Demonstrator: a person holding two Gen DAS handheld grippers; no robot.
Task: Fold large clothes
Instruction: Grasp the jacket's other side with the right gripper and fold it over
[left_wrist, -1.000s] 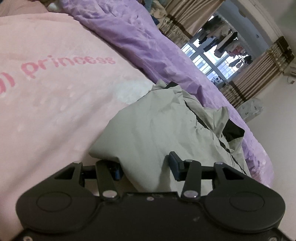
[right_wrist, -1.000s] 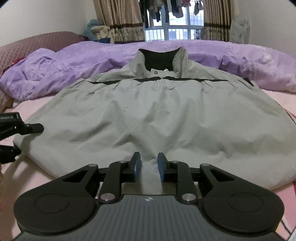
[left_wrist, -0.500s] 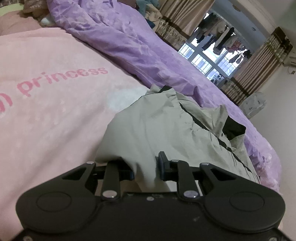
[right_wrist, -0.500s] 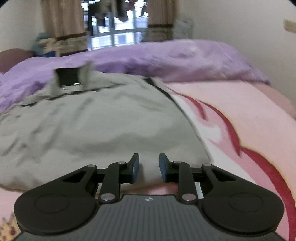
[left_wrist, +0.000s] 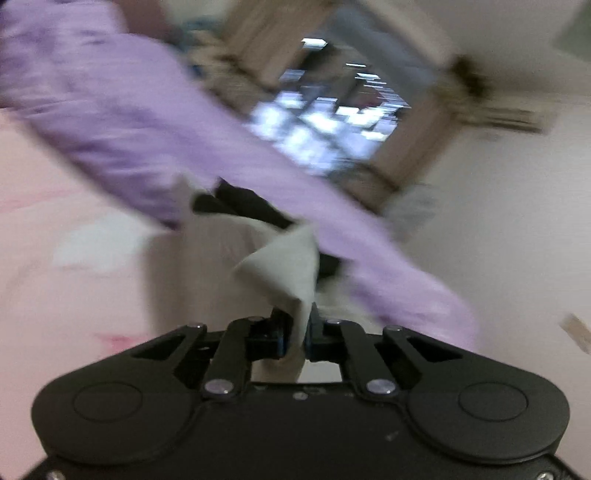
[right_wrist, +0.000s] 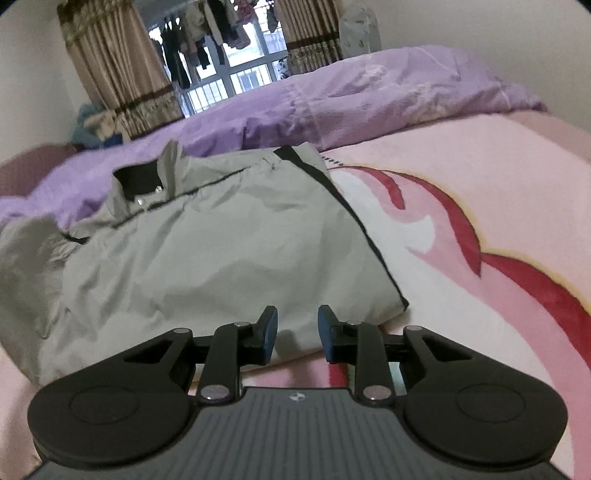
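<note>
A large grey-green jacket (right_wrist: 207, 258) with black trim and a black-lined collar lies spread on the pink blanket (right_wrist: 480, 206). In the blurred left wrist view my left gripper (left_wrist: 295, 332) is shut on a fold of the jacket (left_wrist: 284, 269), which stands up lifted from between the pads. My right gripper (right_wrist: 297, 328) hovers over the jacket's near right hem corner. Its jaws are opening, a gap shows between the blue pads, and no cloth is pinched between them. At the left edge of the right wrist view, the jacket's far side (right_wrist: 29, 251) is raised.
A rumpled purple duvet (right_wrist: 351, 99) lies along the far side of the bed behind the jacket. Beyond it are curtains (right_wrist: 110, 74) and a window with hanging clothes (right_wrist: 218, 48). Bare pink blanket with a red pattern stretches to the right of the jacket.
My left gripper closed on the jacket's edge and rose, lifting the cloth. My right gripper swung from the middle of the hem to the jacket's right corner, its pads a little wider apart.
</note>
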